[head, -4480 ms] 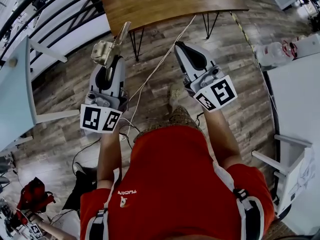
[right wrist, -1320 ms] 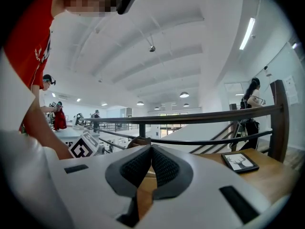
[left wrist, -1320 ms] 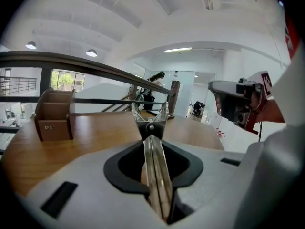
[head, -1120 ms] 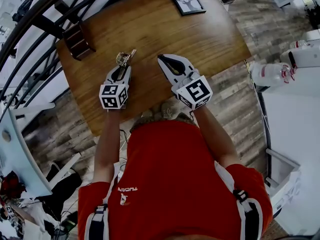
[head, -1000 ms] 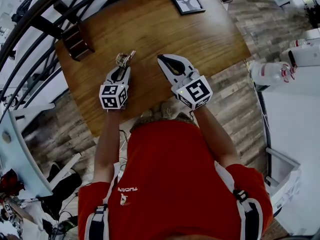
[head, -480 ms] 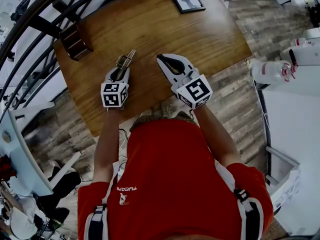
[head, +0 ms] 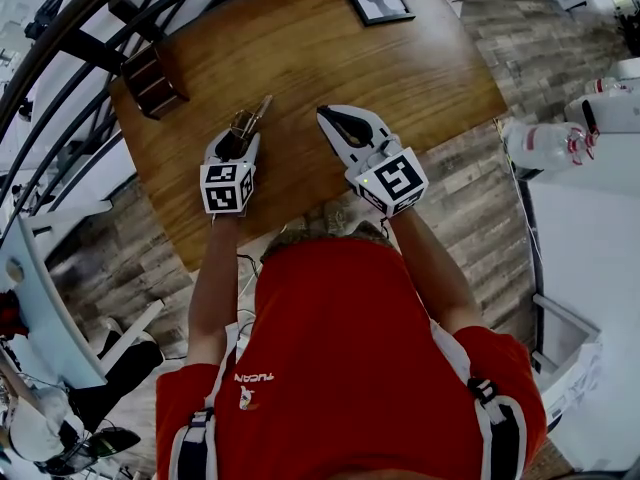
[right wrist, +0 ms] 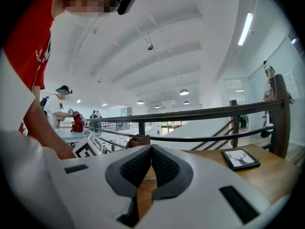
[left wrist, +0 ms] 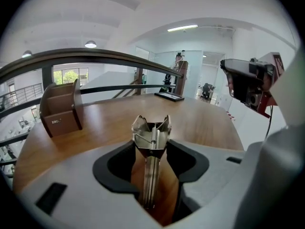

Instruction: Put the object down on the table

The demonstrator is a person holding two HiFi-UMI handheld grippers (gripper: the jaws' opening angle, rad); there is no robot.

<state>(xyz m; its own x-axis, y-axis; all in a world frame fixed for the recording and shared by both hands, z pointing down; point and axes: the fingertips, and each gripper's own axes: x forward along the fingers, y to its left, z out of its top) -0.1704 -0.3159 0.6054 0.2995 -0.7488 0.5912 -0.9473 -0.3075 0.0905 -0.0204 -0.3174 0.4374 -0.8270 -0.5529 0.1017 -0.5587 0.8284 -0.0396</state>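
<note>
The left gripper's [left wrist: 151,162] fingers are opening around a thin, shiny folded-metal tool [left wrist: 151,136] at mid-frame, over the smooth brown wooden bench [head: 300,58]. The right gripper's [right wrist: 151,152] ribbed black fingers are pressed together, empty.

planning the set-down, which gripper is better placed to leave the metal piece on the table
Left. The metal piece sits between the left gripper's opening jaws, over the table. The right gripper is shut, empty and off to the side.
</note>
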